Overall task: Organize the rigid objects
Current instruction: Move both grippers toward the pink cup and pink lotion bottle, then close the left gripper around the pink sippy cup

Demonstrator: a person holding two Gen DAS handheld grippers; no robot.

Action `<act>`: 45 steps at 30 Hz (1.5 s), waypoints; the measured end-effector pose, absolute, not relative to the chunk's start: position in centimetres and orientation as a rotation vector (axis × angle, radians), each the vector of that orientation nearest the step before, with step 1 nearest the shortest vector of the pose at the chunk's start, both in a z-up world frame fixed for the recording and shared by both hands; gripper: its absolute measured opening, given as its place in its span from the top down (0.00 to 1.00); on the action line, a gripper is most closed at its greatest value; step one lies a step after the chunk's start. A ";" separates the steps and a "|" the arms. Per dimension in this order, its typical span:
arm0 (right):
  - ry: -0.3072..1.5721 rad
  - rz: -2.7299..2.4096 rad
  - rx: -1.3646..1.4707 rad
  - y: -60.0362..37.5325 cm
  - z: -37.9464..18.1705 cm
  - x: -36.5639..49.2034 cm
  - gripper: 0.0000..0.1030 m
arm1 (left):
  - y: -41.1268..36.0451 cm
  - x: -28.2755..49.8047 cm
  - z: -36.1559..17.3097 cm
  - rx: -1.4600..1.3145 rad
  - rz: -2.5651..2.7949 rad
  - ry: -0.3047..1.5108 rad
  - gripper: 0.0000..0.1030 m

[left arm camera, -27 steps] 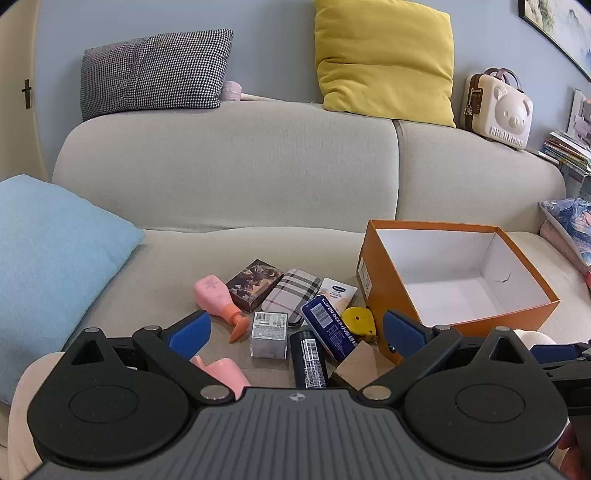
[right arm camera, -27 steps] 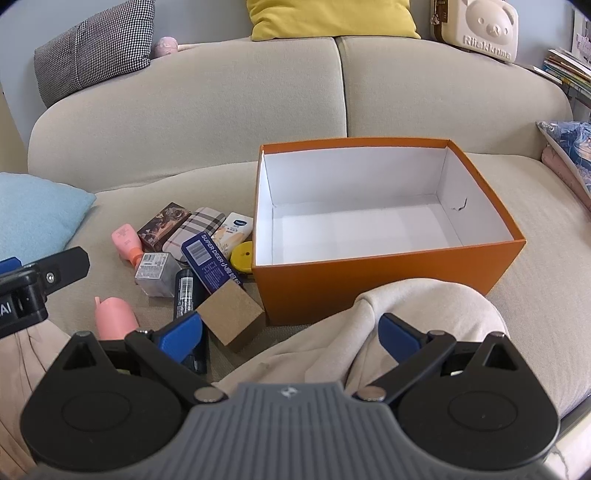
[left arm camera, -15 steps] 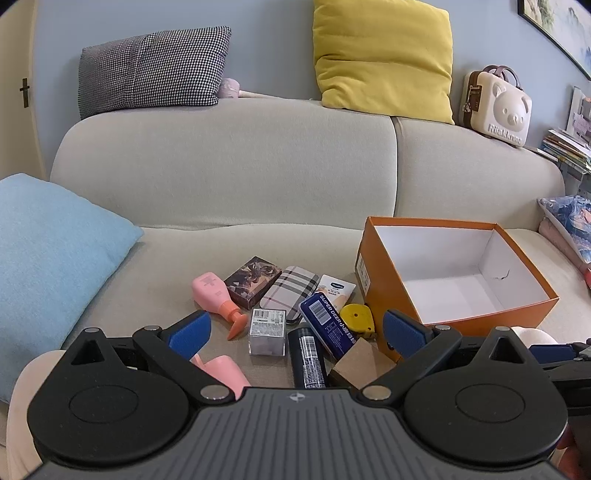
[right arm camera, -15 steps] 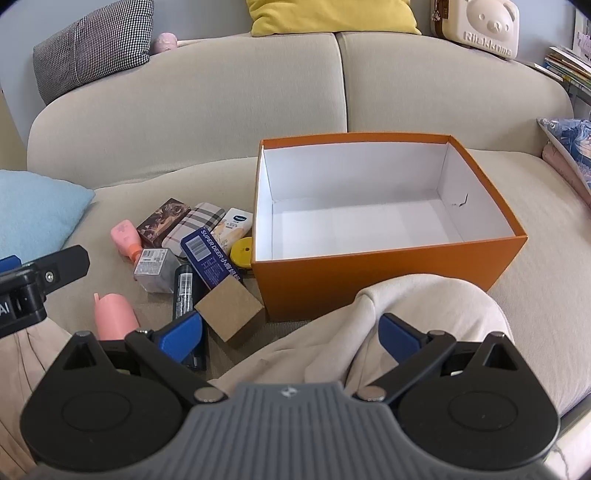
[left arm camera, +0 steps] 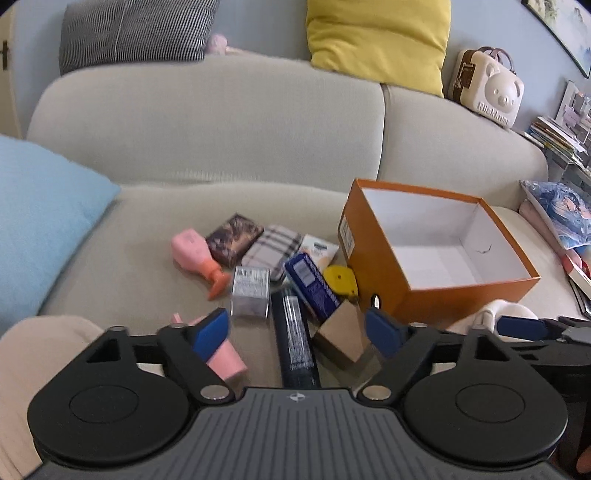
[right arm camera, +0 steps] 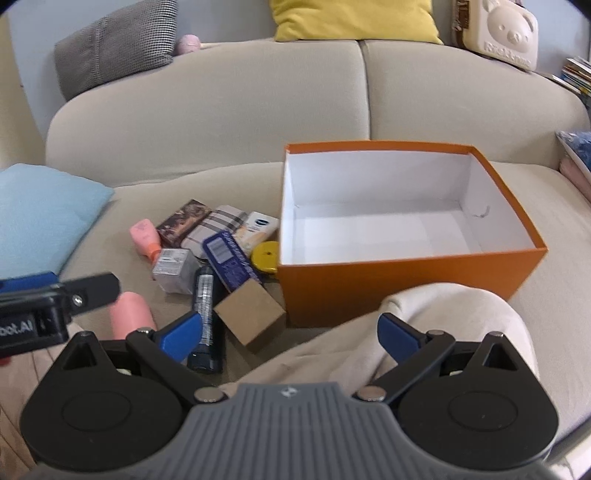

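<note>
An orange box with a white, bare inside stands on the sofa seat. Left of it lies a pile: a pink bottle, a dark patterned box, a plaid case, a silver box, a blue box, a black tube, a yellow tape measure, a brown cardboard box. My left gripper hangs open above the black tube. My right gripper is open over a cream-clad knee.
A light blue cushion lies at the left of the seat. Checked and yellow cushions rest on the sofa back, beside a bear-shaped case. Books and magazines crowd the right end. A second pink bottle lies near my left finger.
Both views have tipped downward and moved a little closer to the pile and box. Nothing in the pile has moved and both grippers stay open.
</note>
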State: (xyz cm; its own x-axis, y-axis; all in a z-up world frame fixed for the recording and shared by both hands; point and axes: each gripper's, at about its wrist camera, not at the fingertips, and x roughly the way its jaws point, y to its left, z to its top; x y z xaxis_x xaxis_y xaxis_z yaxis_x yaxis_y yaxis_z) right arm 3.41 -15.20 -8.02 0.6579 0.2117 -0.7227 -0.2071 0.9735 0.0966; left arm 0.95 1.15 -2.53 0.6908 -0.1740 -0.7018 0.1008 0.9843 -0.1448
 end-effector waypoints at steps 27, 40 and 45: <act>0.982 0.579 -0.149 -5.2 -12.7 10.8 0.60 | 7.2 11.6 -9.7 -0.154 0.045 1.322 0.23; 1.043 0.646 -0.114 -3.0 -16.1 15.2 0.65 | 7.4 14.4 -14.1 -0.137 0.043 1.494 0.28; 1.066 0.660 -0.097 -3.4 -16.6 15.7 0.65 | 7.2 13.6 -13.5 -0.119 0.029 1.442 0.32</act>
State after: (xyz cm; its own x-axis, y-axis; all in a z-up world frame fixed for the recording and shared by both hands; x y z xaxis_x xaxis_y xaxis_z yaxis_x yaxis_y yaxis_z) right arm 15.74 -3.43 -16.64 0.3122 0.4543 -0.8344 -0.5448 0.8051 0.2345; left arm 13.55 7.19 -13.51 0.1292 -0.0525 -0.9902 -0.0916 0.9937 -0.0646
